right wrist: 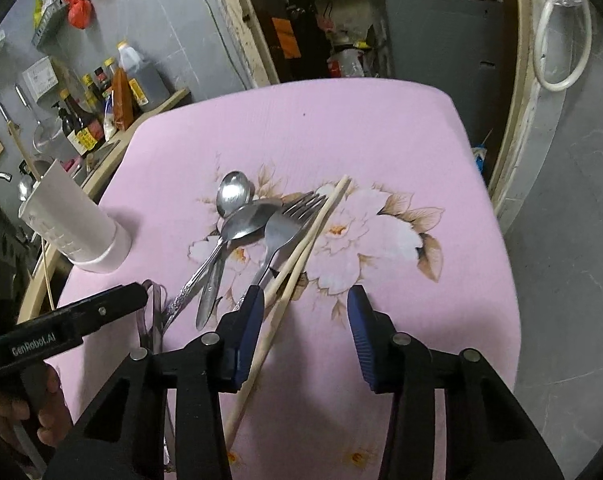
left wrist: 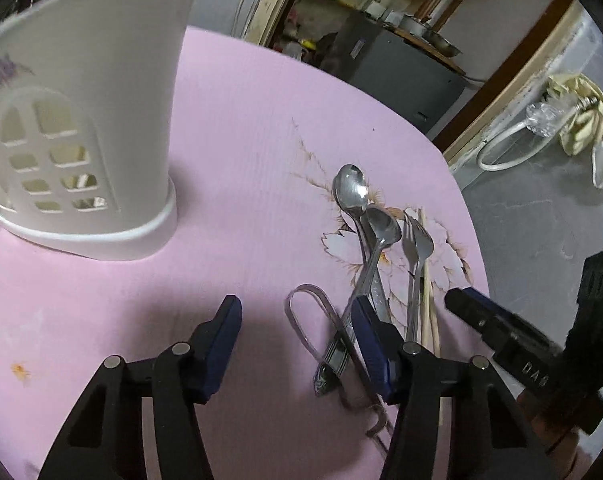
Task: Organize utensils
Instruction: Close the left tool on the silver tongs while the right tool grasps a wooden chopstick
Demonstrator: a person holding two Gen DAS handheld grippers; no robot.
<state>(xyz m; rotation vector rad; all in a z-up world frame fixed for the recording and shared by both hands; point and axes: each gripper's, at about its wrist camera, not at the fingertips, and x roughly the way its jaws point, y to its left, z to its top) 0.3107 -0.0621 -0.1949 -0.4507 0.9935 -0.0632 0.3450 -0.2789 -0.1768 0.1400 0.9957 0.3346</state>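
Item: utensil pile on pink flowered table cover point(right wrist: 381, 128).

Left gripper point(left wrist: 297, 328): jaws spread wide, nothing between them. The pile lies just ahead of it and toward its right finger, whose blue pad overlaps the spoon handles in view; contact cannot be confirmed.

Right gripper point(right wrist: 306, 312): jaws spread wide, holding nothing. The chopsticks point(right wrist: 297, 264) run under its left finger and out ahead; whether they touch the pad cannot be told.

Contents: two spoons point(left wrist: 351, 192), point(left wrist: 381, 228), bowls pointing away from both tools; fork point(left wrist: 417, 240) beside them; chopsticks alongside the fork; a looped wire utensil point(left wrist: 307, 316) nearest the left gripper.

Destination: white slotted utensil holder point(left wrist: 85, 120), upright, ahead and to the left of the left gripper, well apart from the pile.

Risks, as judged:
- Handles cross and overlap; closing on one may drag or lift a neighbour.
- Flat, thin metal on cloth may slip from the pads.
- Chopsticks are round and may roll away from a closing finger.
- Both tools work the same pile and could collide.
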